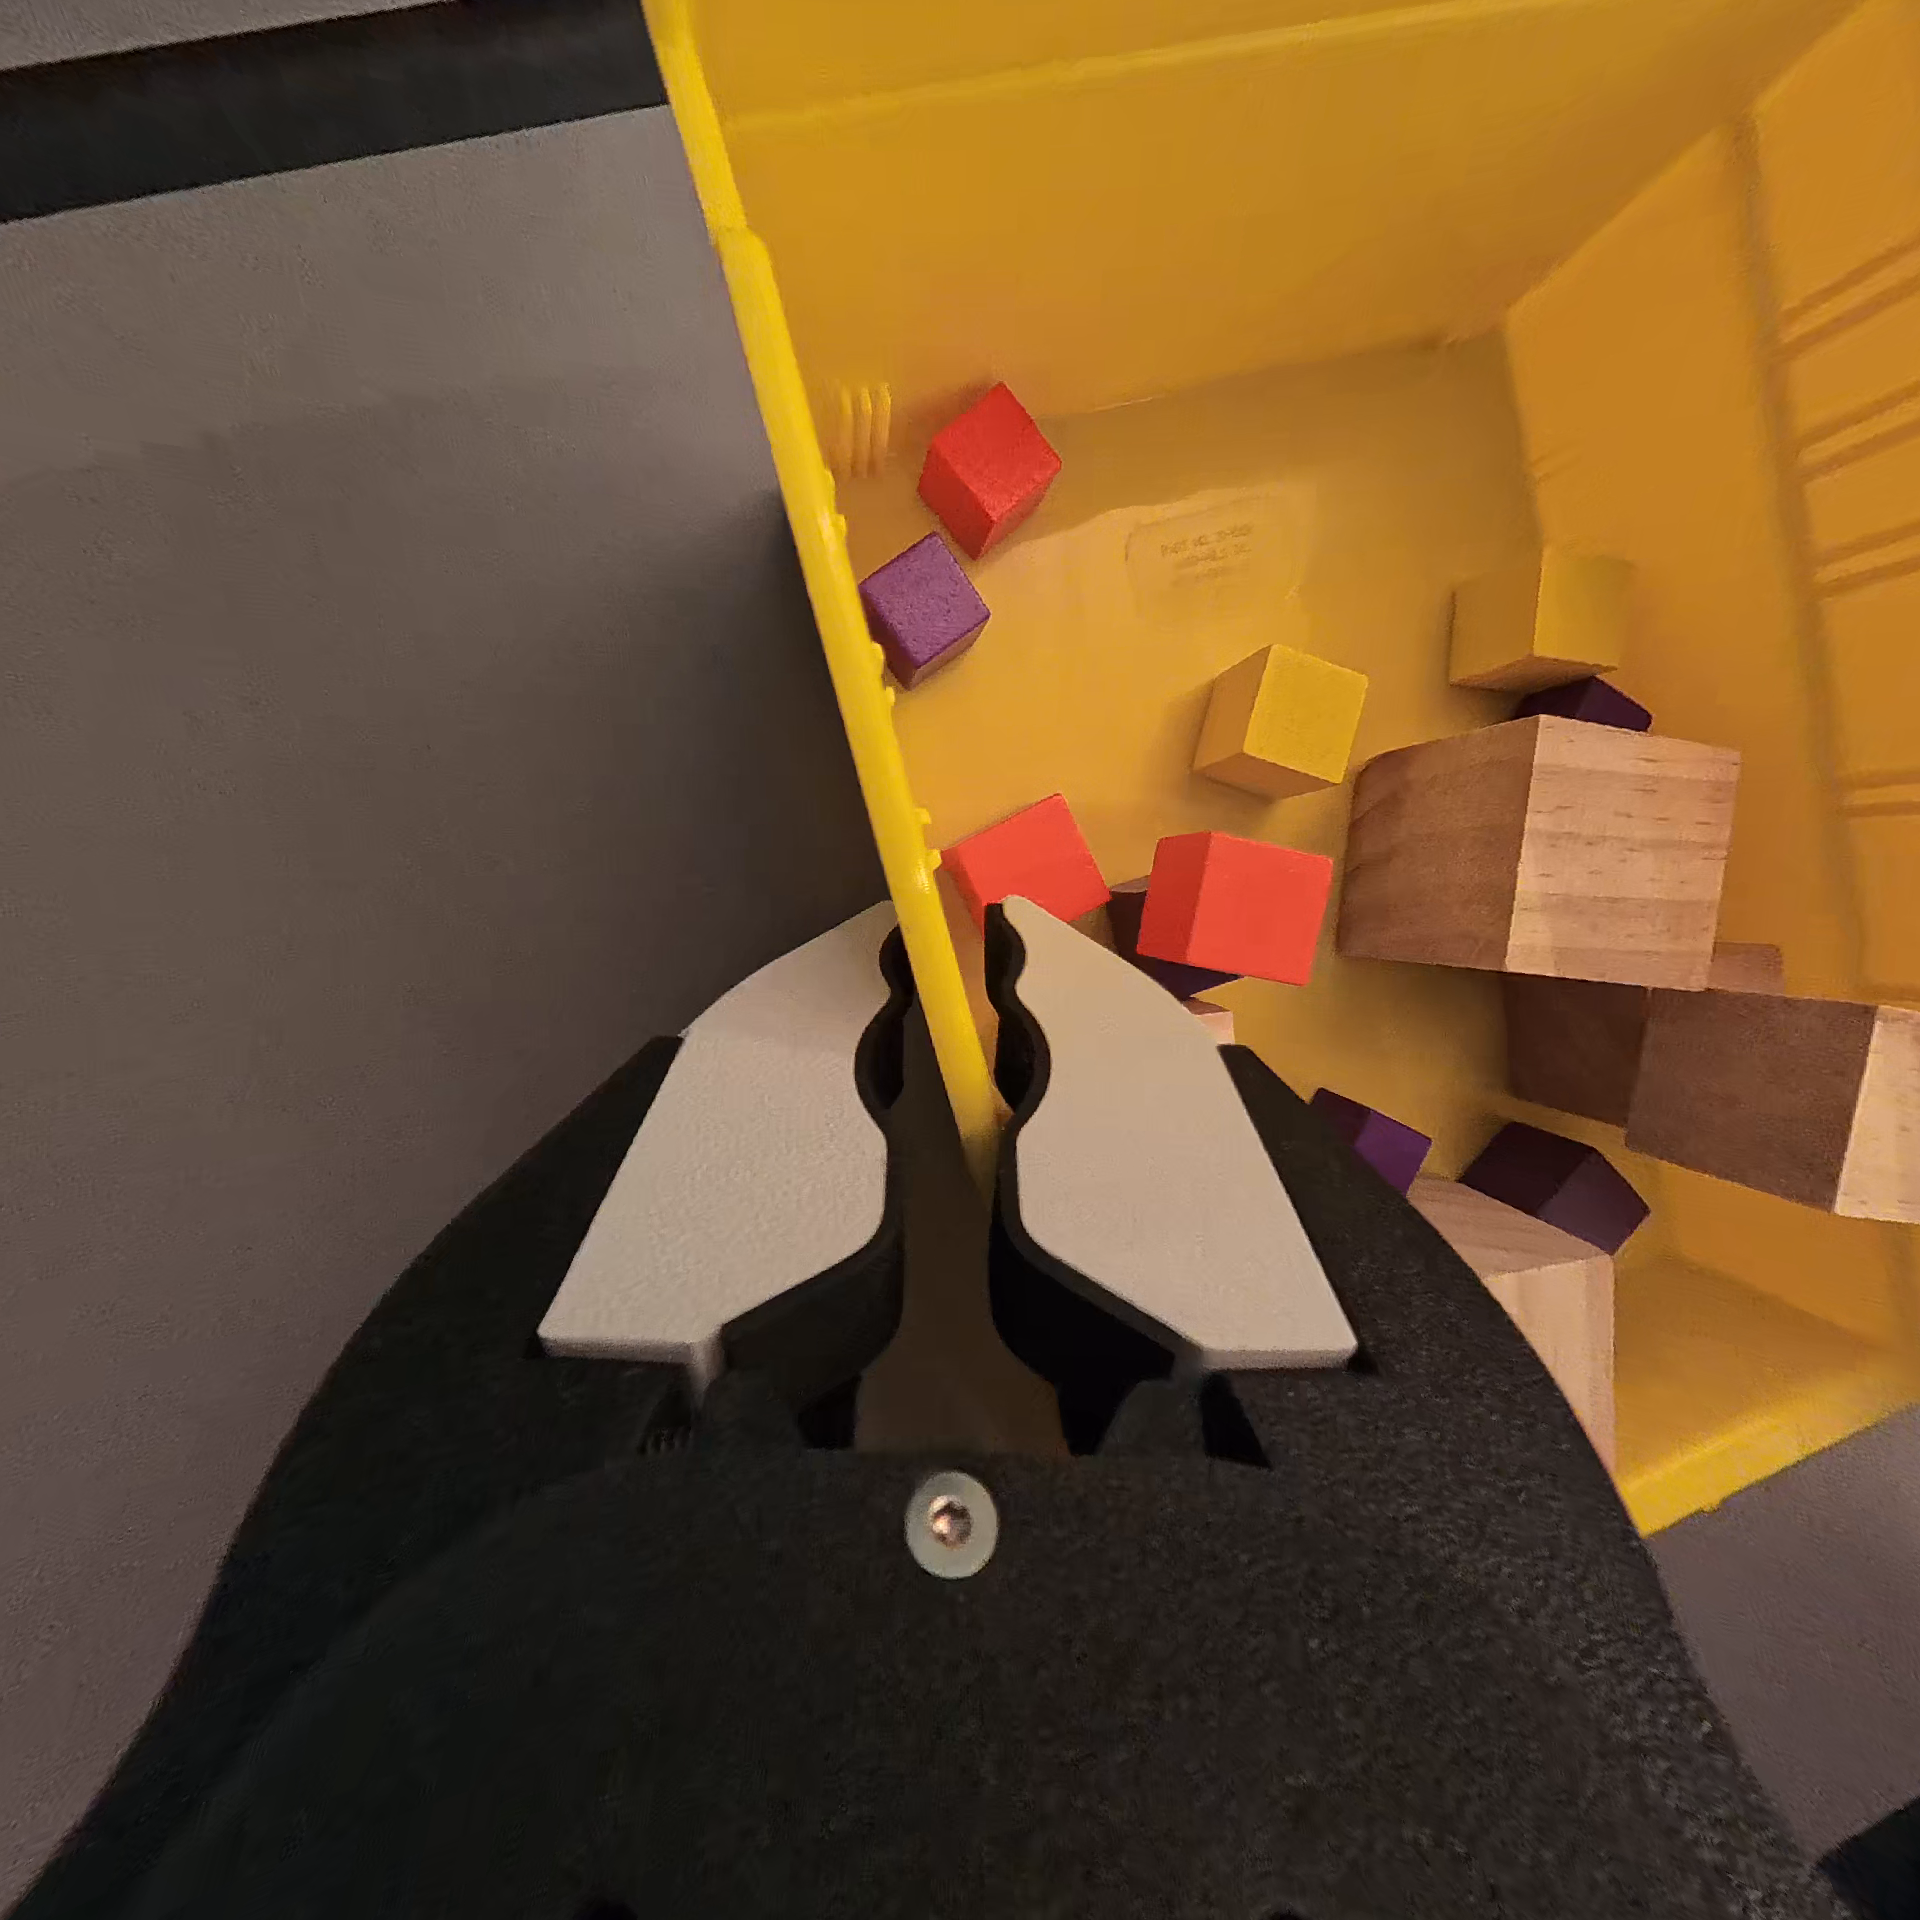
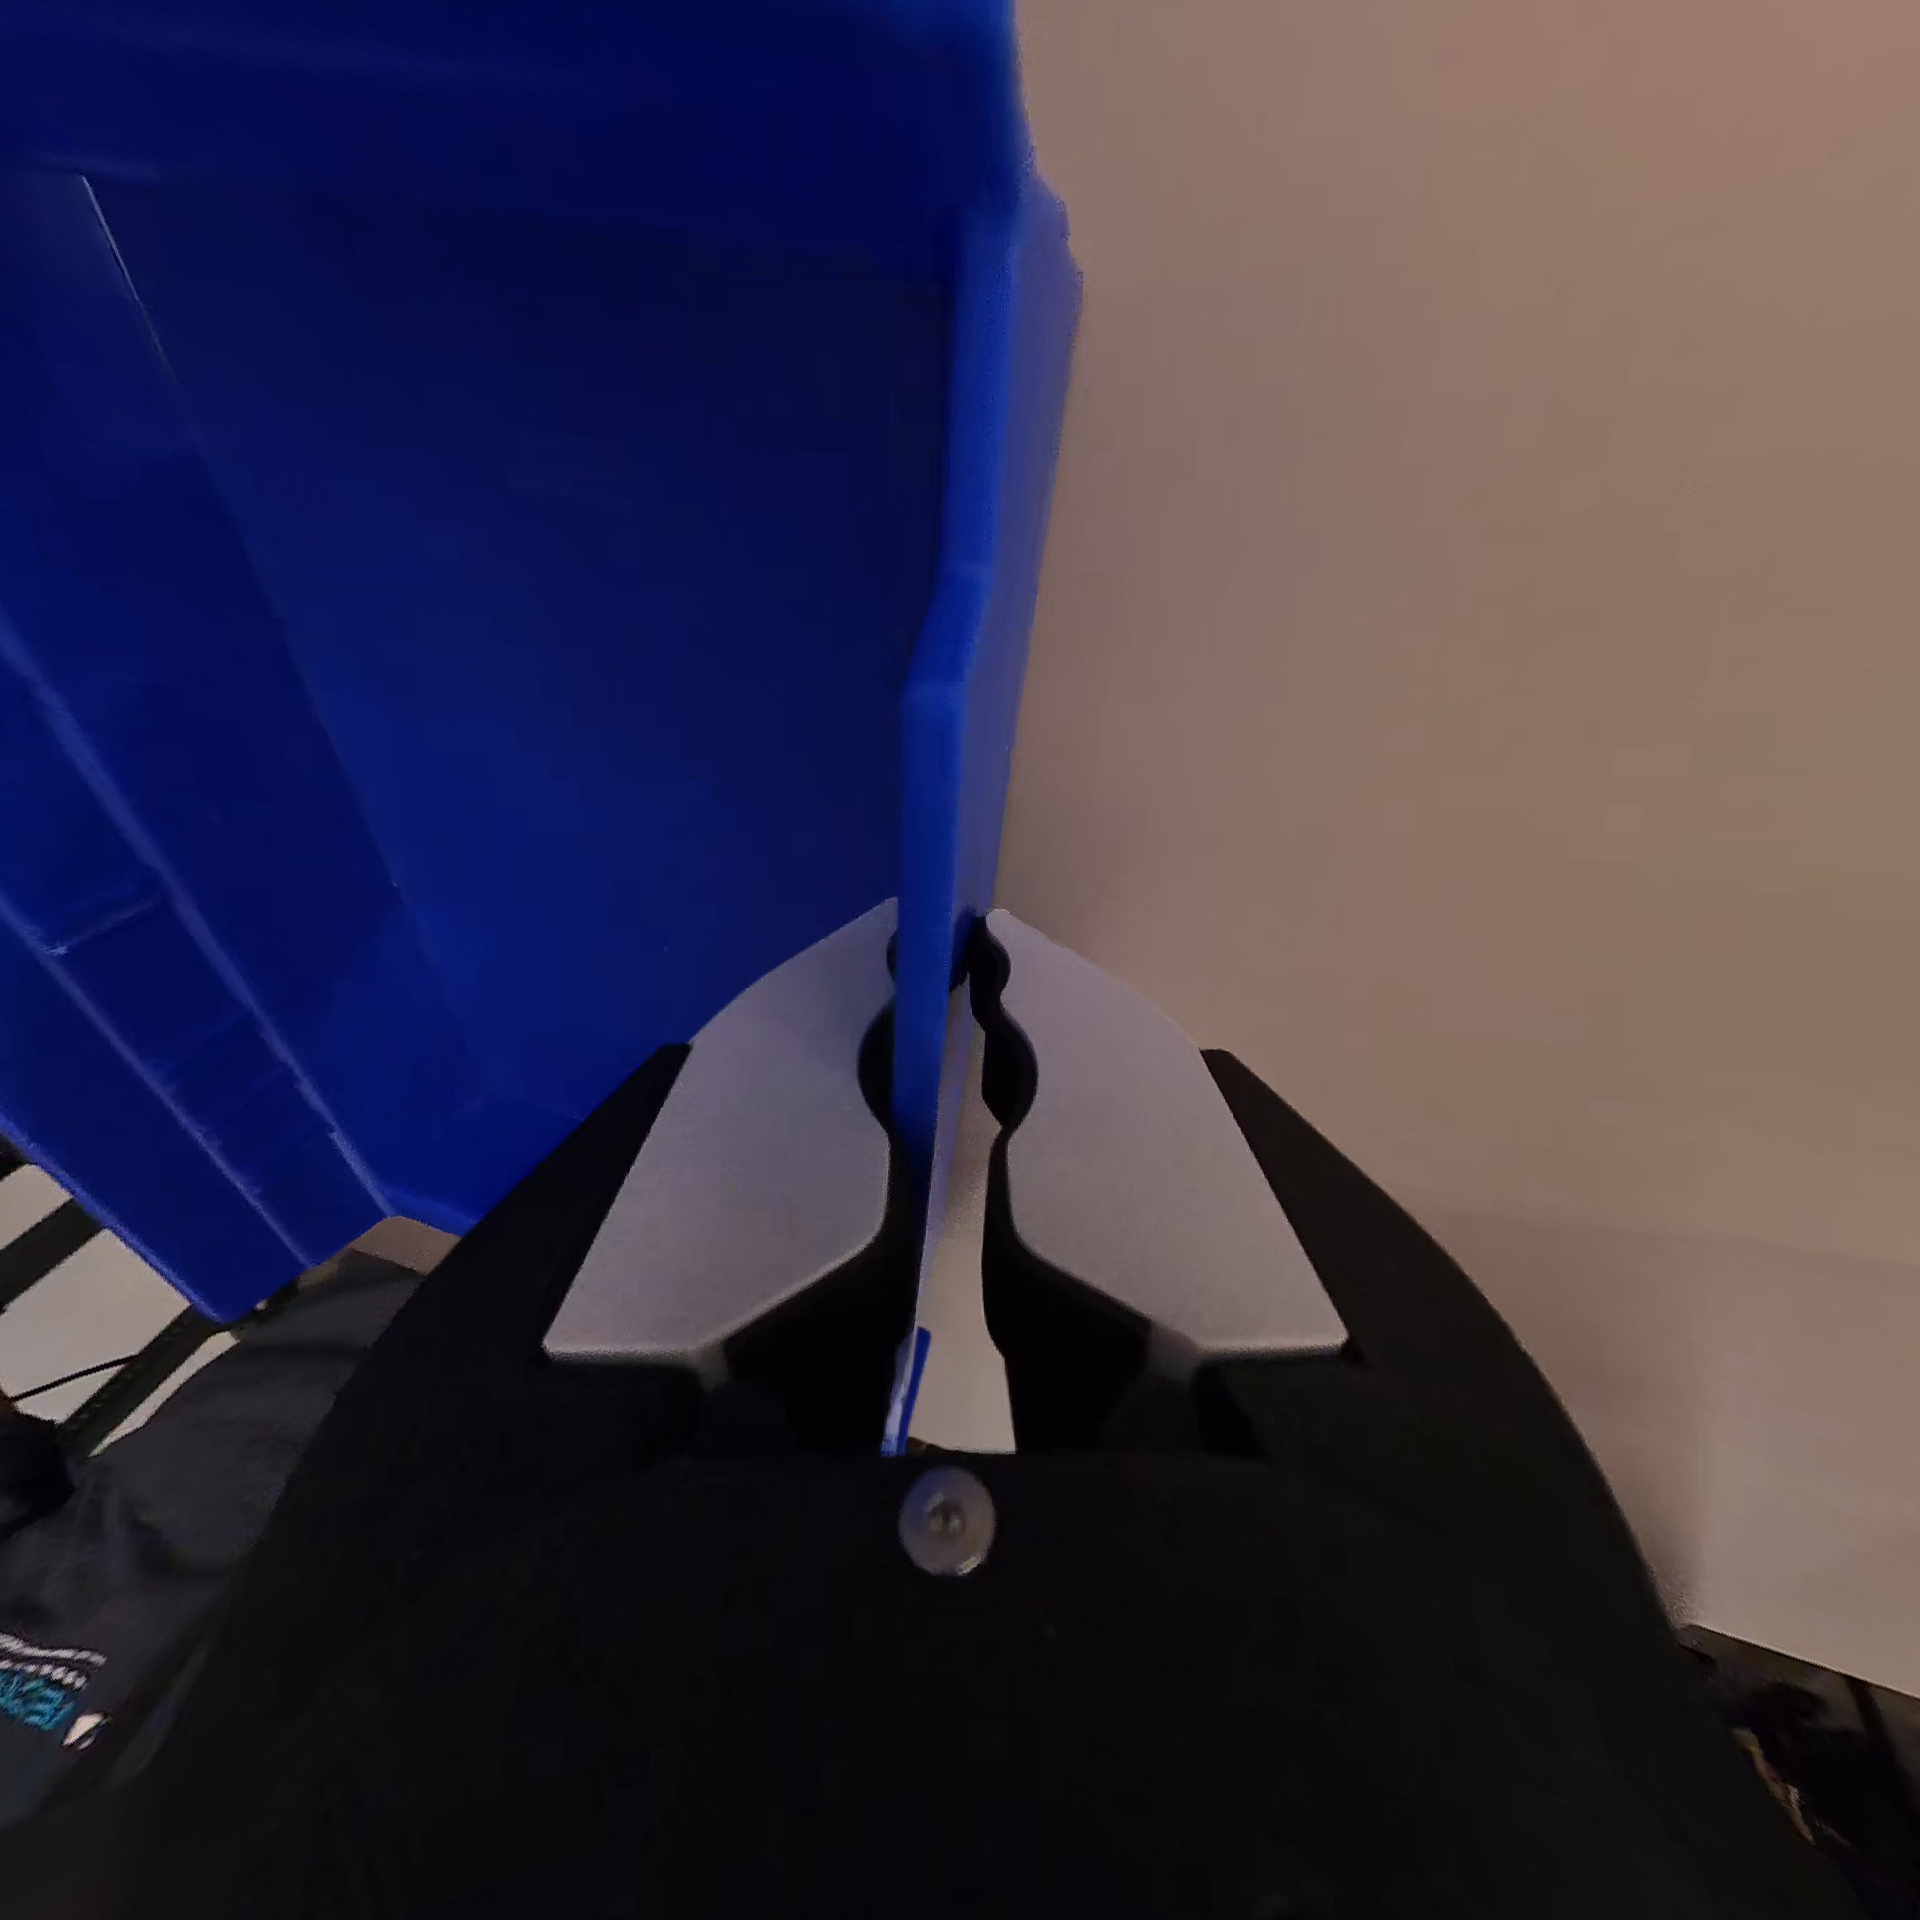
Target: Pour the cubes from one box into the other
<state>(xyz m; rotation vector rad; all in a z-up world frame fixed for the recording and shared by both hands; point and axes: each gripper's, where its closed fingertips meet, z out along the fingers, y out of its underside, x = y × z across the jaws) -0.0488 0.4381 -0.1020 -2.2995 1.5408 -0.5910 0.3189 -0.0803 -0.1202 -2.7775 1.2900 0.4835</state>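
In the left wrist view my left gripper (image 1: 940, 920) is shut on the left wall of a yellow box (image 1: 1195, 239). Inside it lie several small cubes: red (image 1: 987, 468), purple (image 1: 923, 608), yellow (image 1: 1283, 719) and orange-red (image 1: 1234, 906). Larger plain wooden blocks (image 1: 1538, 852) pile at its right side. In the right wrist view my right gripper (image 2: 940, 920) is shut on the right wall edge of a blue box (image 2: 468, 623). The blue box is tilted and lifted, and I see no cubes in the part of its inside that shows.
A grey surface (image 1: 364, 675) lies left of the yellow box, with a dark band (image 1: 312, 135) at its far edge. A beige wall (image 2: 1507, 727) fills the right of the right wrist view. Dark clutter and cables (image 2: 125, 1403) lie at the lower left there.
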